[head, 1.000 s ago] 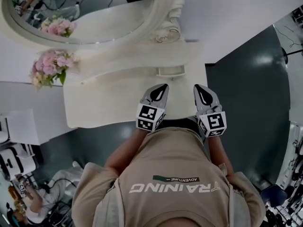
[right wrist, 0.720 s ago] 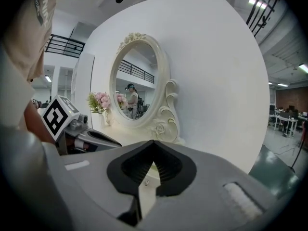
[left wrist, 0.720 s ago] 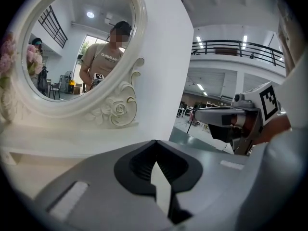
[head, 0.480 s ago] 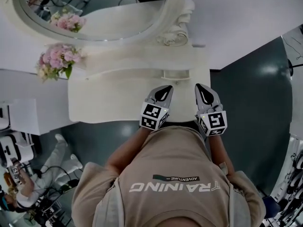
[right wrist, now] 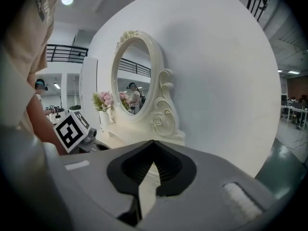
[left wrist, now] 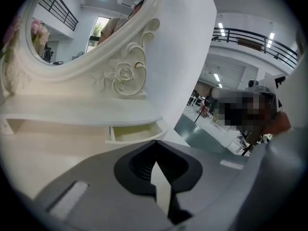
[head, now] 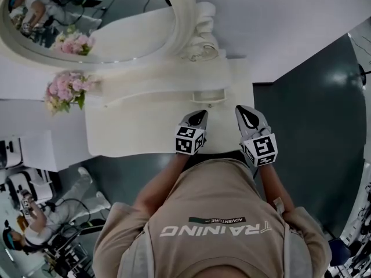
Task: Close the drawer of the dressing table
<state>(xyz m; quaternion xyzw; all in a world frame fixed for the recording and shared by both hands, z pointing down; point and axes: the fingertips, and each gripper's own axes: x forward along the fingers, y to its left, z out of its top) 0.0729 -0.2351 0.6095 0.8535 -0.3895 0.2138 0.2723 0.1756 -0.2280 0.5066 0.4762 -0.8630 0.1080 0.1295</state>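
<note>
The cream dressing table carries a small drawer under its raised back shelf, pulled out a little. In the left gripper view this drawer shows an empty pale inside, just beyond my jaws. My left gripper hovers over the table top just in front of the drawer, shut and holding nothing. To its right, near the table's right end, my right gripper is also shut and empty. It faces the mirror's carved frame.
An oval mirror stands at the back, with pink flowers at the table's left. The white wall runs behind and dark floor lies to the right. A person sits low at the left beside equipment.
The head view has swung a little. My left gripper now looks shorter and more steeply tipped, its tip still just before the drawer. The right gripper has barely moved.
</note>
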